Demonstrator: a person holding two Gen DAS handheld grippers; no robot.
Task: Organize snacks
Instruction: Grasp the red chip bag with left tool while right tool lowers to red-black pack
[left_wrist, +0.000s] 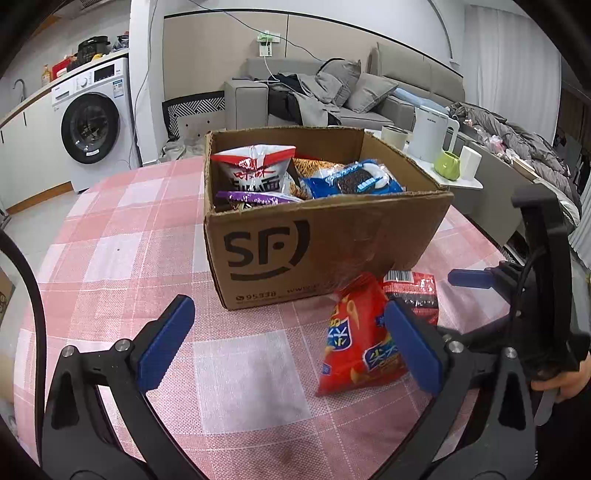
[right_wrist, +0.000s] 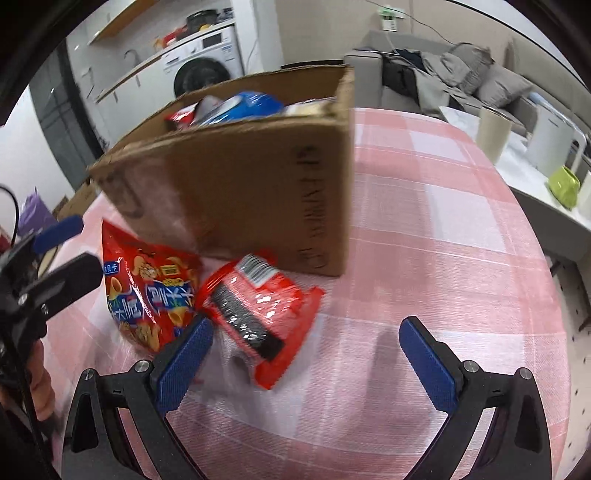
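Note:
A cardboard box marked SF stands on the pink checked tablecloth and holds several snack bags. A red chip bag lies on the table against the box's front right corner, with a red-and-black snack packet beside it. My left gripper is open and empty, its right finger in front of the chip bag. In the right wrist view the box, chip bag and packet show. My right gripper is open and empty, just short of the packet.
A side table right of the table carries a white kettle, a green cup and white cups. A grey sofa with clothes is behind. A washing machine stands at the far left.

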